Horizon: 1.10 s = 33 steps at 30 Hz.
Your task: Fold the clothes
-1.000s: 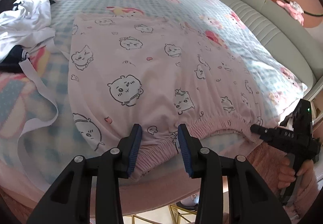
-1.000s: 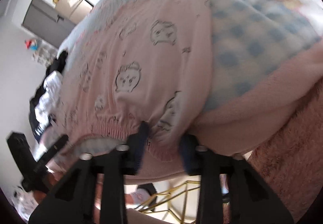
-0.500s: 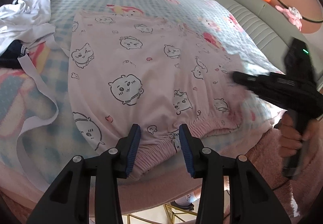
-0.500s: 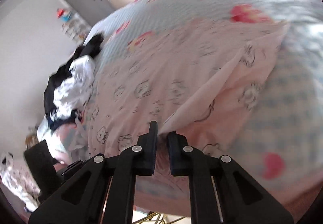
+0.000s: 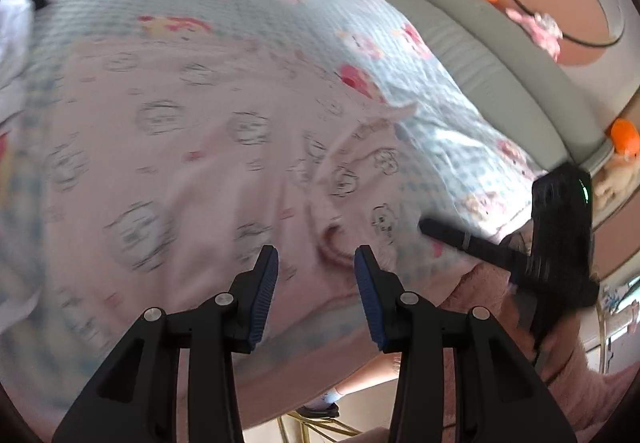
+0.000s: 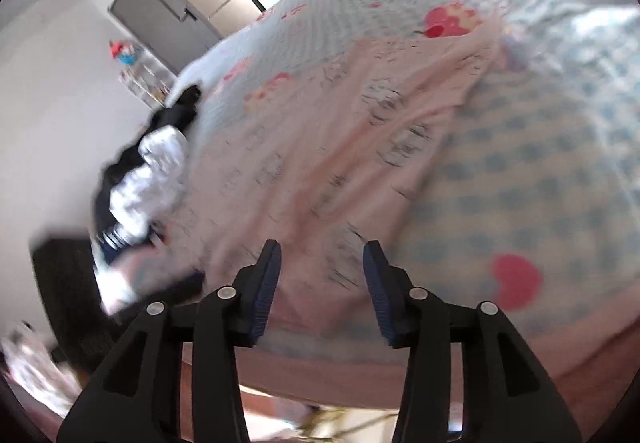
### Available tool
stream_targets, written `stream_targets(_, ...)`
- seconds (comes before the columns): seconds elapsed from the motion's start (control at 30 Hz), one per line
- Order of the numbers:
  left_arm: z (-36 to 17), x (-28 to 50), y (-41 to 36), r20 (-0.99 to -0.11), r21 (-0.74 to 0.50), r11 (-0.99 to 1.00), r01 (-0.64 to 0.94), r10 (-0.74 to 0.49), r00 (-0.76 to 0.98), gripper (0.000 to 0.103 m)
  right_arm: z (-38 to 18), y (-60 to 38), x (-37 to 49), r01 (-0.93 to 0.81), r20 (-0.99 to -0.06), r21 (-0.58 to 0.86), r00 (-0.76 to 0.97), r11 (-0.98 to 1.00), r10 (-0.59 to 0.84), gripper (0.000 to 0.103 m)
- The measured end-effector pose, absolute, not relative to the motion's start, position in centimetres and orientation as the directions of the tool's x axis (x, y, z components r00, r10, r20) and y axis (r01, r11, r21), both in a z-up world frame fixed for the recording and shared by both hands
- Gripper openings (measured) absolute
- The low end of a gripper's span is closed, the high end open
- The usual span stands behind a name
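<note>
A pink garment (image 5: 168, 147) printed with small cartoon faces lies spread on a bed (image 5: 248, 3) covered by a pale blue checked quilt. Its right side is folded over toward the middle, and the gathered elastic band bunches into a soft curl near the bed's near edge.

The left claw (image 5: 316, 283) hangs just above that edge with its blue ribbed pads (image 5: 266, 295) spread apart, gripping nothing; the curled band sits in front of the gap. The right claw (image 6: 320, 283) is likewise spread and empty, poised over the garment's lower edge. From the left camera it shows as a black tool at the bed's right corner.

A heap of white and dark clothes (image 6: 140, 171) rests on the bed at the garment's far left side. Bare quilt stretches beyond the garment. A grey padded headboard (image 5: 480, 55) borders the bed's right side.
</note>
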State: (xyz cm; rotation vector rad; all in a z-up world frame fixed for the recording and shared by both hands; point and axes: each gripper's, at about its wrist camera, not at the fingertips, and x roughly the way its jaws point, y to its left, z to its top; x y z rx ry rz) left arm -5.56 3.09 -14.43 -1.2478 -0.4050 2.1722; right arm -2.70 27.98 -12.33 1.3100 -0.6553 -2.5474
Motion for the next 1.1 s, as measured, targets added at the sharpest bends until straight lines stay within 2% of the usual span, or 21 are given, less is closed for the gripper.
stream_targets(0.27,-16.7,-8.8,6.3,-0.705,-0.592,-0.751,-0.292,0.658,-0.264,0.042,-15.7,26.0,-1.4,0.037,-0.762,0.454,-0.502,-0.89,-0.409,0.046)
stream_targets(0.37,-16.4,-9.2,6.6,-0.681,-0.623,-0.729,-0.285,0.684,-0.262,0.042,-15.7,25.7,-1.8,0.048,-0.759,0.425,-0.525,-0.904,-0.385,0.046)
stream_targets(0.5,-15.9,-9.5,7.2,-0.677,-0.615,-0.728,-0.303,0.684,-0.272,0.042,-15.4,25.6,-1.9,0.018,-0.772,0.35,-0.562,-0.937,-0.299,0.045)
stream_targets(0.73,-16.9,-10.1,10.5,-0.757,-0.529,-0.766,-0.365,0.62,-0.205,0.042,-15.8,26.4,-0.8,-0.054,-0.811,0.201,-0.57,-0.978,-0.135,0.038)
stream_targets(0.83,-17.6,-10.1,11.7,-0.776,-0.508,-0.773,-0.38,0.603,-0.187,0.03,-15.5,26.4,-0.5,-0.048,-0.8,0.216,-0.581,-0.975,-0.149,0.038)
stream_targets(1.03,-18.4,-10.9,11.7,-0.786,-0.525,-0.783,-0.333,0.597,-0.163,0.029,-15.5,27.0,-0.2,-0.054,-0.774,0.307,-0.596,-0.95,-0.216,0.039)
stream_targets(1.1,-18.2,-10.8,11.2,-0.782,-0.526,-0.784,-0.33,0.599,-0.174,0.021,-15.5,27.2,-0.1,-0.058,-0.766,0.329,-0.6,-0.943,-0.23,0.039)
